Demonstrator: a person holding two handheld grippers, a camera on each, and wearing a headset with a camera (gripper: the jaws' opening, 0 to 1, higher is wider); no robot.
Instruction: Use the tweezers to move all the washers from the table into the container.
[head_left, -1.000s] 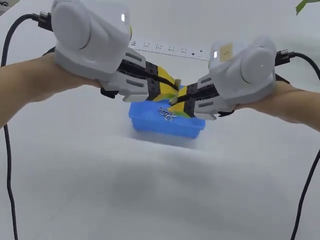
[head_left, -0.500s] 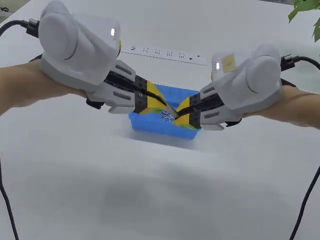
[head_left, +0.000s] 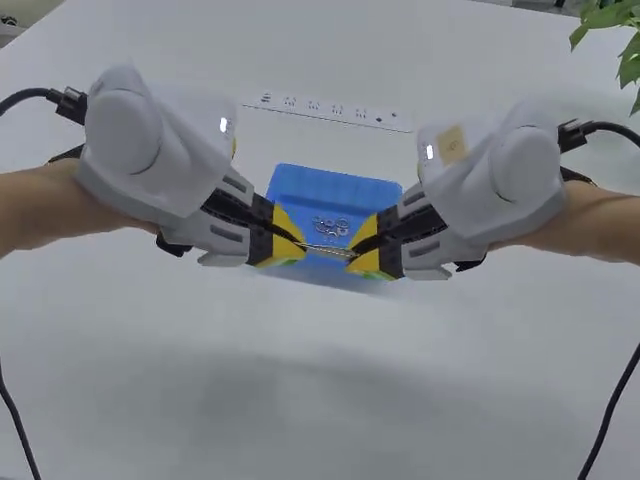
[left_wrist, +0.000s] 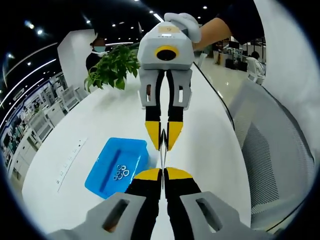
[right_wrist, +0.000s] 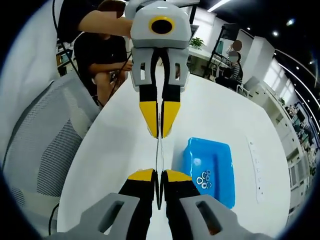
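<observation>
Thin metal tweezers (head_left: 325, 250) stretch level between my two grippers, which face each other tip to tip. The left gripper (head_left: 285, 242) is shut on one end and the right gripper (head_left: 365, 256) is shut on the other. They hang over the near edge of the blue container (head_left: 300, 182), which holds several washers (head_left: 331, 226). In the left gripper view the tweezers (left_wrist: 163, 152) run from my own jaws to the right gripper (left_wrist: 164, 135), with the container (left_wrist: 106, 160) and washers (left_wrist: 120, 172) lower left. The right gripper view has the tweezers (right_wrist: 159, 150), container (right_wrist: 220, 152) and washers (right_wrist: 204, 179).
A white power strip (head_left: 325, 108) lies on the white table behind the container. Green plant leaves (head_left: 612, 30) hang at the far right corner. Cables trail from both grippers. A grey mesh chair (right_wrist: 55, 145) stands at the table's edge, with people beyond.
Both grippers have dropped lower and drawn back from over the container's middle to its near edge, and the tweezers now show between their tips. The head camera has tilted.
</observation>
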